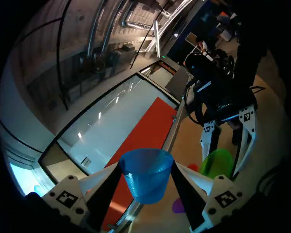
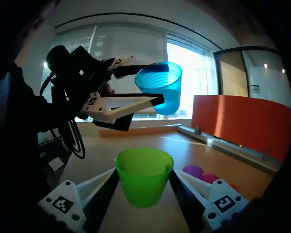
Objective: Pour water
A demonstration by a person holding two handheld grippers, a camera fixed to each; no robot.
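Pinched a blue cup [image 1: 146, 178] between the left tongs [image 1: 146, 170], at 6 o'clock in the left gripper view and 12 o'clock in the right gripper view, lifted clear of the surface [image 2: 207, 149]. Clamped a green cup [image 2: 144, 180] in the right tongs [image 2: 144, 171], below the blue one at 6 o'clock. Saw purple cups [image 2: 194, 170] on the surface at 4 o'clock, near an orange panel [image 2: 242, 116].

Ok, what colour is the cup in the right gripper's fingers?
The cup is bright green, clearest in the right gripper view.
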